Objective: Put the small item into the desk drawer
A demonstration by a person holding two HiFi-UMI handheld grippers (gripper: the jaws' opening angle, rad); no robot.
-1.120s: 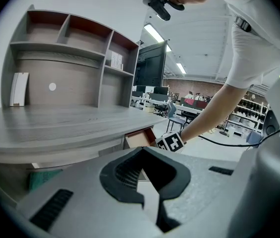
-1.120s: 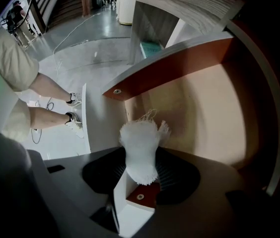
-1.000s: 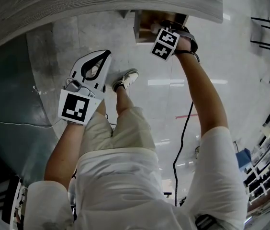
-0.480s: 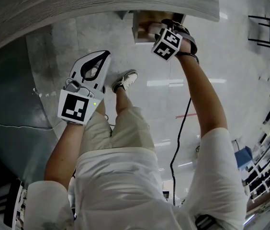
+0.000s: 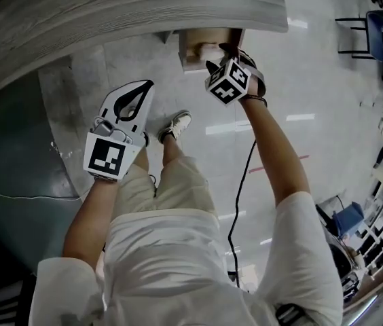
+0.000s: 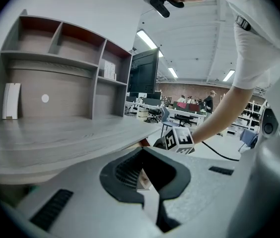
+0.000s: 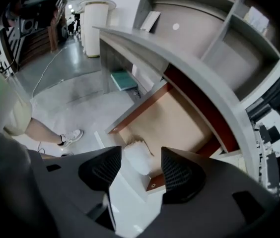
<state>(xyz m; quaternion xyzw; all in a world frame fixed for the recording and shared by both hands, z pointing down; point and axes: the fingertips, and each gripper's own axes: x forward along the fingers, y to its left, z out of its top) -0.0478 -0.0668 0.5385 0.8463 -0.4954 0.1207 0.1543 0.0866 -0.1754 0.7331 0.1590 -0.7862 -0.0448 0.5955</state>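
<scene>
Grey wood-grain desk [image 5: 110,12] runs across the top of the head view, and the drawer [image 7: 177,115] stands open below its front edge, near the desk's right end. Red-brown sides rim the drawer's pale wood bottom, which reaches back under the desktop. Wide polished floor [image 5: 280,134] lies to the right of the drawer. The small item [image 7: 136,158], a white fluffy tuft with soft edges, lies inside the drawer close to its front edge. The right gripper [image 7: 141,168] hangs over it with fingers spread wide, not touching it. The left gripper [image 5: 137,94] hovers off the desk's edge, its fingers together and empty.
</scene>
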